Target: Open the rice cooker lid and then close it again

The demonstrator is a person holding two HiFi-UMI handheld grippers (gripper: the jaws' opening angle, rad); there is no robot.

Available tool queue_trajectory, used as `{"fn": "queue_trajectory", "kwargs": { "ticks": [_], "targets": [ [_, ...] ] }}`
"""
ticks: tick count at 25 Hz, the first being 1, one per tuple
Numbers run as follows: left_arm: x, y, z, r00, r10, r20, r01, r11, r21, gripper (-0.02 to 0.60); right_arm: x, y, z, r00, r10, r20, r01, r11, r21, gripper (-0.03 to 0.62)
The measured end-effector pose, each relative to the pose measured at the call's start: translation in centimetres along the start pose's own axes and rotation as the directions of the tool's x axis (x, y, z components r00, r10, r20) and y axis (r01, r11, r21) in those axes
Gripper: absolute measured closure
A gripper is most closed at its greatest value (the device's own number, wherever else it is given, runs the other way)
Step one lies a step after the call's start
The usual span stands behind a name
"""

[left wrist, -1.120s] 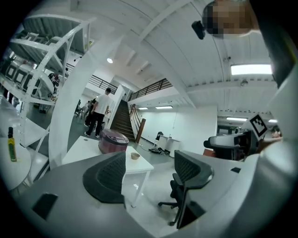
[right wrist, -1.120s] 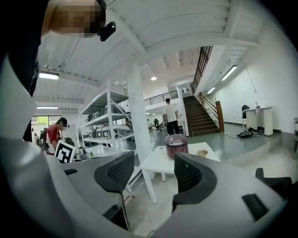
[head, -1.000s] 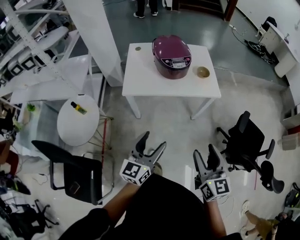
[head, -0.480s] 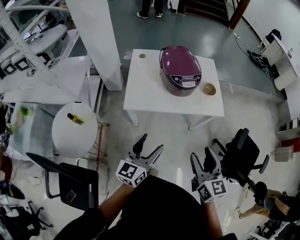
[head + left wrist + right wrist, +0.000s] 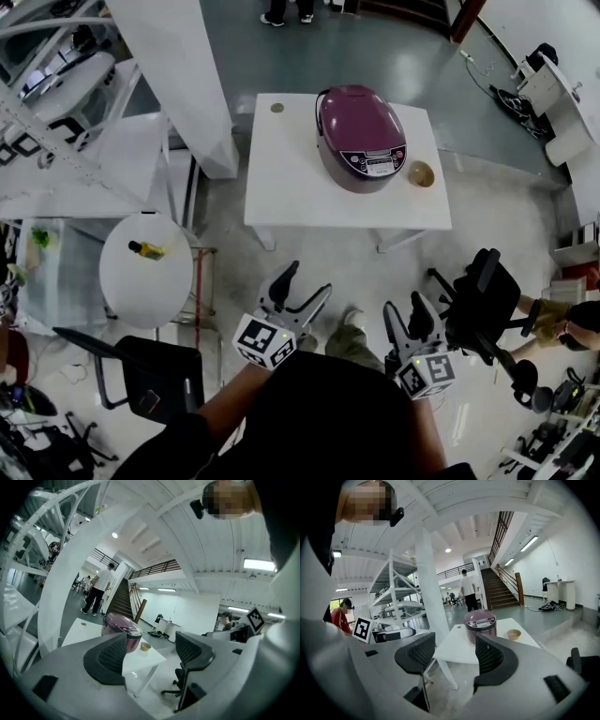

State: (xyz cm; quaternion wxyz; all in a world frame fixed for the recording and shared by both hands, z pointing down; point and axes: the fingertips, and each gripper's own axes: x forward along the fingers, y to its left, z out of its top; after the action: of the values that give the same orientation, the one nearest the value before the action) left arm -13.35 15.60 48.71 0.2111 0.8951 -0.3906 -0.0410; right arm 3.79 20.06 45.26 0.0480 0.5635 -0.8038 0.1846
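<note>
As it sits shut, rice cooker (image 5: 361, 131) lengthwise, panel (image 5: 382, 166) toward person (image 5: 319, 412)

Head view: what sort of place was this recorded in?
Probably an open lab or workshop hall, not a kitchen: the rice cooker sits on a lone white table on a bare polished floor, with an office chair, white metal racking and a staircase nearby.

"What's on the square white table (image 5: 281, 178)?"
"A little tan bowl (image 5: 421, 173) near its right edge. A small brown disc (image 5: 277, 108) sits at its far left corner."
"And around that table?"
"A round white table (image 5: 141, 291) off its near left side, with a yellow bottle (image 5: 148, 249) lying on top. A black office chair (image 5: 480, 298) stands off its near right corner."
</note>
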Motion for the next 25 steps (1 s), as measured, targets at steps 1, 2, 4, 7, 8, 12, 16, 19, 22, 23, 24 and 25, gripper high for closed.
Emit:
{"fn": "queue_trajectory", "kwargs": {
  "ticks": [1, 2, 4, 7, 8, 12, 16, 19, 22, 23, 24, 25],
  "targets": [
    [0.2, 0.0, 0.0, 1.000, -0.004, 0.000, 0.004, 1.000, -0.012, 0.278, 0.2, -0.3, -0.2, 1.000, -0.006, -0.013, 0.006, 1.000, -0.009, 0.358],
    [0.3, 0.1, 0.1, 1.000, -0.005, 0.000, 0.005, 1.000, -0.017, 0.278, 0.6, -0.5, -0.3, 1.000, -0.008, -0.025, 0.008, 1.000, -0.020, 0.358],
    [0.5, 0.3, 0.1, 1.000, 0.002, 0.002, -0.002, 1.000, -0.015, 0.278, 1.3, -0.5, -0.3, 0.999, 0.003, -0.036, -0.004, 1.000, -0.028, 0.358],
    [0.7, 0.8, 0.4, 1.000, 0.029, 0.005, -0.029, 1.000, -0.007, 0.278, 2.7, -0.6, -0.3, 0.998, 0.036, -0.048, -0.038, 0.999, -0.024, 0.358],
    [0.9, 1.1, 0.6, 0.999, 0.042, 0.007, -0.042, 0.999, -0.006, 0.278, 3.3, -0.8, -0.3, 0.997, 0.049, -0.052, -0.050, 0.998, -0.022, 0.358],
    [2.4, 2.2, 1.4, 0.996, 0.082, 0.023, -0.083, 0.996, 0.023, 0.278, 6.4, -1.9, 0.5, 0.994, 0.098, -0.053, -0.099, 0.995, -0.021, 0.358],
    [5.3, 3.2, 2.9, 0.992, 0.123, 0.041, -0.125, 0.990, 0.059, 0.278, 10.9, -4.1, 1.3, 0.983, 0.177, -0.048, -0.178, 0.984, -0.012, 0.358],
    [8.2, 3.5, 3.7, 0.988, 0.151, 0.021, -0.152, 0.986, 0.064, 0.278, 13.8, -6.1, 2.5, 0.974, 0.219, -0.060, -0.222, 0.975, -0.031, 0.358],
    [11.4, 3.2, 4.5, 0.988, 0.153, 0.014, -0.154, 0.985, 0.076, 0.278, 15.6, -8.8, 4.3, 0.971, 0.231, -0.053, -0.233, 0.972, -0.031, 0.358],
    [12.4, 3.2, 4.7, 0.987, 0.159, 0.013, -0.159, 0.984, 0.079, 0.278, 16.2, -9.6, 4.7, 0.970, 0.239, -0.053, -0.240, 0.970, -0.024, 0.358],
    [13.3, 3.3, 4.9, 0.986, 0.168, 0.016, -0.169, 0.983, 0.077, 0.278, 16.7, -10.4, 5.0, 0.967, 0.248, -0.056, -0.249, 0.968, -0.021, 0.358],
    [14.2, 3.3, 5.1, 0.983, 0.180, 0.022, -0.181, 0.981, 0.074, 0.278, 17.0, -11.2, 5.3, 0.965, 0.256, -0.062, -0.258, 0.966, -0.025, 0.358]
  ]
}}
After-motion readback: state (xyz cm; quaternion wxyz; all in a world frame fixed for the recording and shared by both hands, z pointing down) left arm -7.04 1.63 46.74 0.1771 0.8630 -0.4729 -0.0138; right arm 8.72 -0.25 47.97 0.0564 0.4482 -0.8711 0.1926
